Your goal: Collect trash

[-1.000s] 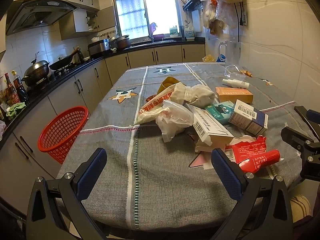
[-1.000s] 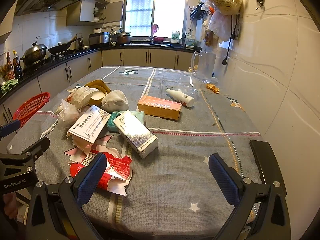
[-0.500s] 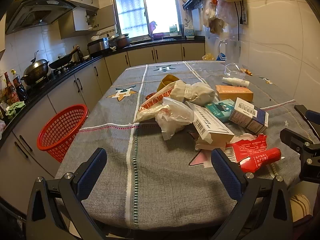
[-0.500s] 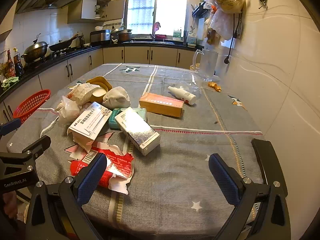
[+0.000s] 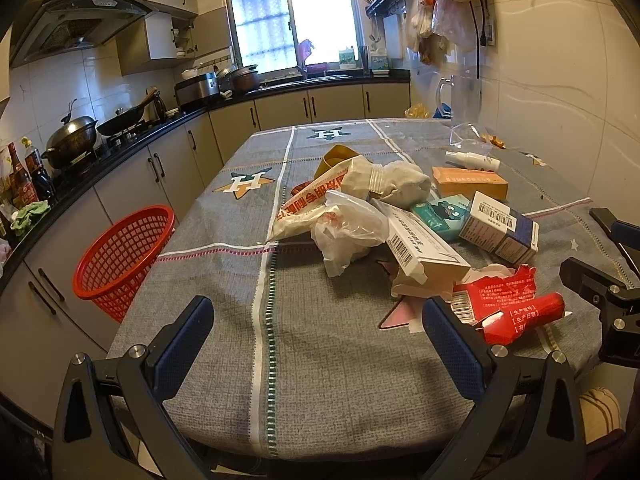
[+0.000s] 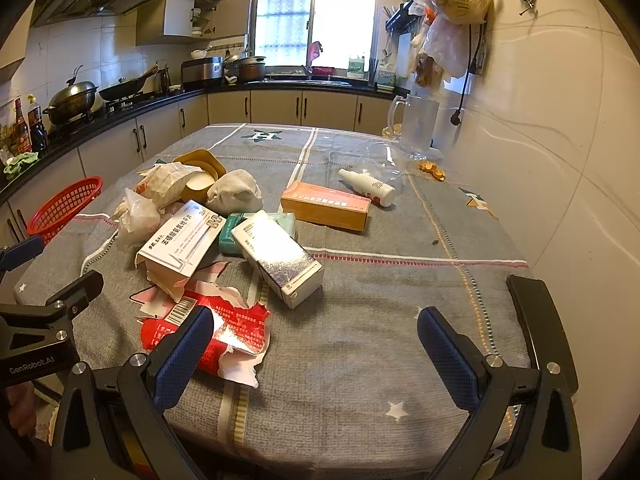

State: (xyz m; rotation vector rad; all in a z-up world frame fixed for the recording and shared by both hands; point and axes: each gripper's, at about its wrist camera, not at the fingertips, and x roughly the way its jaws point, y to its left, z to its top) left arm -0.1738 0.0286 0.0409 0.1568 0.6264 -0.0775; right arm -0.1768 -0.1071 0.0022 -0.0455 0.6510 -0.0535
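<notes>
Right wrist view: the right gripper (image 6: 314, 344) is held with its jaws spread wide and nothing between them, just short of the near table edge, while the left gripper (image 5: 316, 334) is likewise released and empty beside it. Nearest the right gripper's left finger lies a torn red wrapper (image 6: 224, 340), judged light, crinkly and best pinched at its ragged edge. Beyond it, a silver-topped carton (image 6: 280, 258) and a white medicine box (image 6: 180, 240) are taken to be empty card, stiff yet easily crushed, and best gripped across their narrow sides. A crumpled plastic bag (image 5: 348, 228) is expected to be soft and slippery. The red basket (image 5: 124, 256), presumably the bin, stands off the table's left side. What lies under the heap is hidden, and the print on the boxes is hard to make out.
</notes>
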